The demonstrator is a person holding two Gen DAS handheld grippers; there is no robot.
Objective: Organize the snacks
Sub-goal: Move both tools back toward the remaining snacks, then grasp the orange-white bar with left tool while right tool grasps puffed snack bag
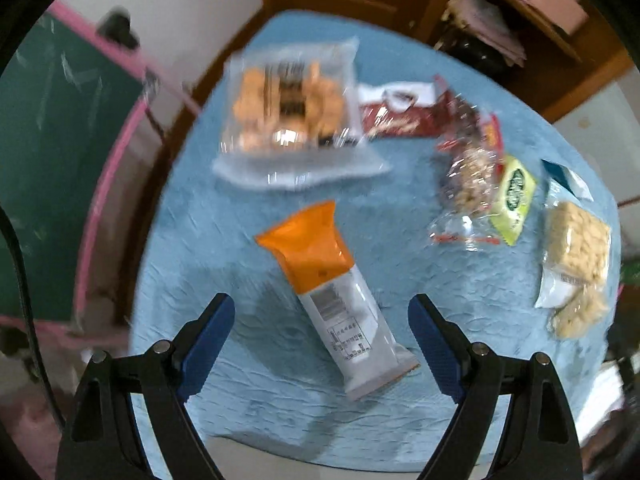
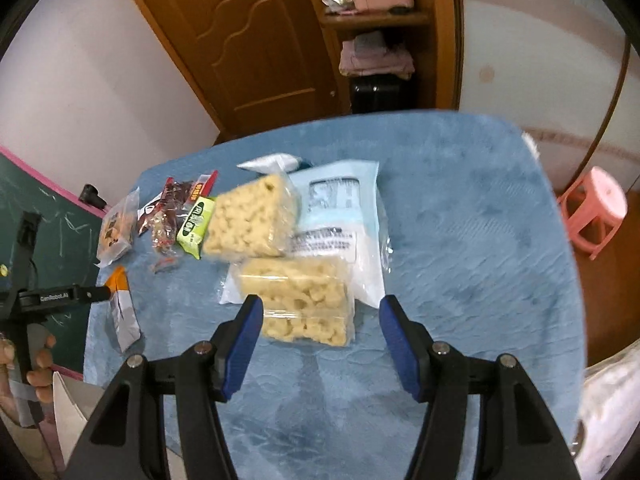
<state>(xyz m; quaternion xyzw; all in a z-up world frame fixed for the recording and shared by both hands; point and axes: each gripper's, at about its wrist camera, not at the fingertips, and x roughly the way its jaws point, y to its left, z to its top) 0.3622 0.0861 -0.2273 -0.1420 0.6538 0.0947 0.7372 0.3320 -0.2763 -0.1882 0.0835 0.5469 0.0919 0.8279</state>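
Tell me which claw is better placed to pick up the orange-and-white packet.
Left. The left claw is open with the orange-and-white packet between its fingers; the right claw faces the puffed-snack bag instead.

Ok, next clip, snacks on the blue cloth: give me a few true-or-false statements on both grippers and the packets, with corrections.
1. The left gripper is open above the orange-and-white packet. True.
2. The right gripper is clamped on a puffed-snack pack. False: its jaws stand apart and the pack lies on the blue cloth.
3. The green packet lies beside a clear bag of nuts. True.
4. The snacks sit in a basket. False: they lie loose on the cloth.
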